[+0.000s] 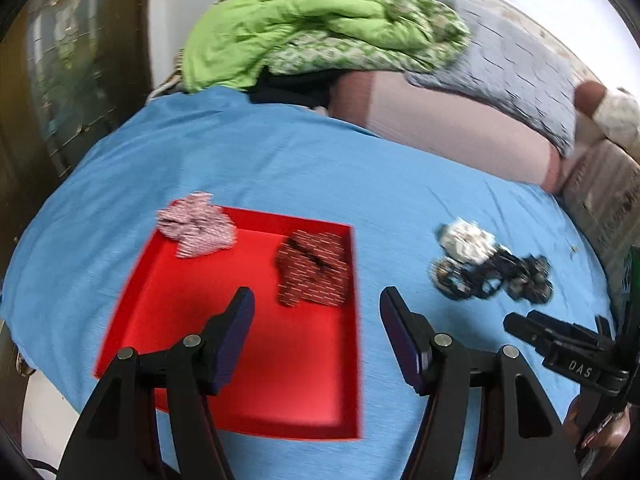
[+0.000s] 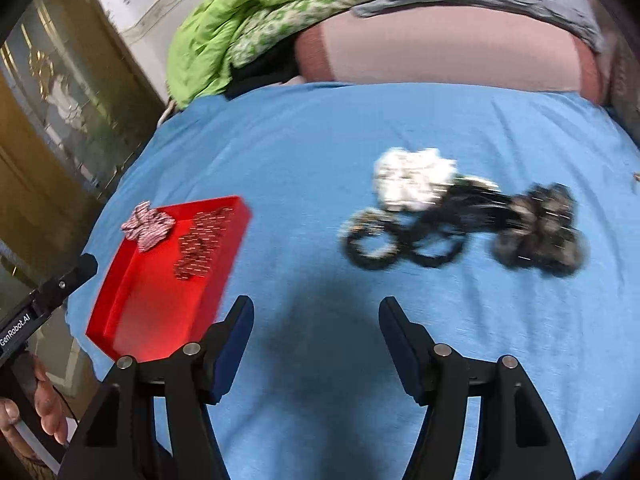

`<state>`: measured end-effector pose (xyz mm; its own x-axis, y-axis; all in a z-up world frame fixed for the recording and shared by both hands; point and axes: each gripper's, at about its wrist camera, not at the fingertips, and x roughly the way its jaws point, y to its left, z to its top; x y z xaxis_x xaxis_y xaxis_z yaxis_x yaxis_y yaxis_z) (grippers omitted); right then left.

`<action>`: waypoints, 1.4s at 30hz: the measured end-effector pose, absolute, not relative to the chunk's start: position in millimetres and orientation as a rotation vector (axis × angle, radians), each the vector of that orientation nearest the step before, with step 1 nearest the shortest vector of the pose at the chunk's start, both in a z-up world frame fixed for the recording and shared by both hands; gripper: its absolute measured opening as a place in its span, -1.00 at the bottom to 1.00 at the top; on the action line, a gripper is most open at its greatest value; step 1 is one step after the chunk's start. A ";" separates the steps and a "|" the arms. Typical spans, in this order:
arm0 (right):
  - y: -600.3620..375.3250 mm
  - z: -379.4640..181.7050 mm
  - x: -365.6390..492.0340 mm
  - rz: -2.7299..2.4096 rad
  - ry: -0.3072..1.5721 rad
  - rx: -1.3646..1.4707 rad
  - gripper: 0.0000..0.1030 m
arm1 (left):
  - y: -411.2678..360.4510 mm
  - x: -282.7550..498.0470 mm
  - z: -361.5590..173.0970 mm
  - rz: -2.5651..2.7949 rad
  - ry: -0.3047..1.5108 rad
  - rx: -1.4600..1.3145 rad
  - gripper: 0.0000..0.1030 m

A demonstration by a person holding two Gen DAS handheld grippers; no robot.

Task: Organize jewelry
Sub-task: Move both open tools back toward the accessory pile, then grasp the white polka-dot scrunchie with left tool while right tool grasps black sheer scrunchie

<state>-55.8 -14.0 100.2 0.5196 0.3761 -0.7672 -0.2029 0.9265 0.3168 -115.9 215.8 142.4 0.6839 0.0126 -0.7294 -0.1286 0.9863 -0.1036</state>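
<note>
Both empty, jaws wide: left hand-held gripper (image 1: 317, 300) over red tray (image 1: 128, 312), right hand-held gripper (image 2: 316, 312) short of black jewelry tangle (image 2: 440, 224) on blue bedsheet (image 2: 320, 140); probably pinch one strand, lift slowly.

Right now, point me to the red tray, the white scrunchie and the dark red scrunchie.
red tray (image 1: 248, 380): left wrist view, bare floor near its front.
white scrunchie (image 2: 412, 180): right wrist view, middle of the fabric bunch.
dark red scrunchie (image 1: 314, 268): left wrist view, centre of the printed fabric.
</note>
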 end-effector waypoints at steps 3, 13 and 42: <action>-52.0 97.1 -61.8 0.299 0.956 0.214 0.37 | 191.5 -113.0 137.4 0.049 0.829 -0.123 0.24; -173.9 75.1 -64.7 0.084 0.930 0.284 0.37 | 117.6 -82.1 108.4 -0.054 0.890 -0.059 0.24; -201.0 35.8 34.5 0.164 0.878 0.470 0.06 | 48.3 123.0 26.1 -0.196 1.103 -0.101 0.24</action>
<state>34.5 -201.0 35.8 0.6338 0.3273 -0.7008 0.0515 0.8862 0.4605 123.0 48.3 26.1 0.4357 -0.2070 -0.8760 0.1066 0.9782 -0.1781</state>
